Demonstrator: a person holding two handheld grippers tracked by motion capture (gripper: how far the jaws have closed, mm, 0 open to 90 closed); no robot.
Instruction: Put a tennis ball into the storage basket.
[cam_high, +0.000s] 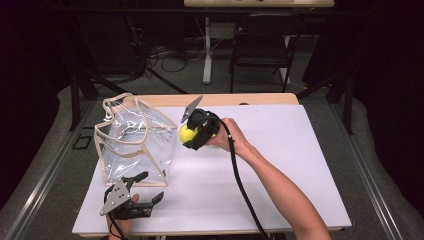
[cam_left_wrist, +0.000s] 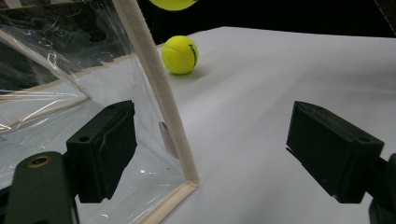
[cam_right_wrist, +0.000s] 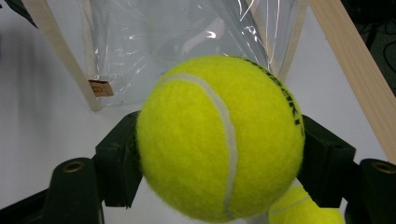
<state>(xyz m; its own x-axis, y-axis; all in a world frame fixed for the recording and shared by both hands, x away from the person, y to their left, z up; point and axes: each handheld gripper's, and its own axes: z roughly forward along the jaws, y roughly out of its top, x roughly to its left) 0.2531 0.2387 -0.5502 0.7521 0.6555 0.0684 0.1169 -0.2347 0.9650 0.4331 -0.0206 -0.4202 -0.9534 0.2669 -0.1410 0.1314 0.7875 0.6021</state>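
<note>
We are seeing right claw clamping tennis ball at bag's 3 o'clock | left claw gaping wide, holding nothing, at bag's 6 o'clock | second ball sitting on tabletop.

The bag stands on the desk's left; the right tool holds a ball beside it, the left tool before it.

A yellow-green tennis ball with a whitish curved seam and black lettering sits centre frame between black tongs. The clear bag, left of centre, has beige trim. The surface is white.
</note>
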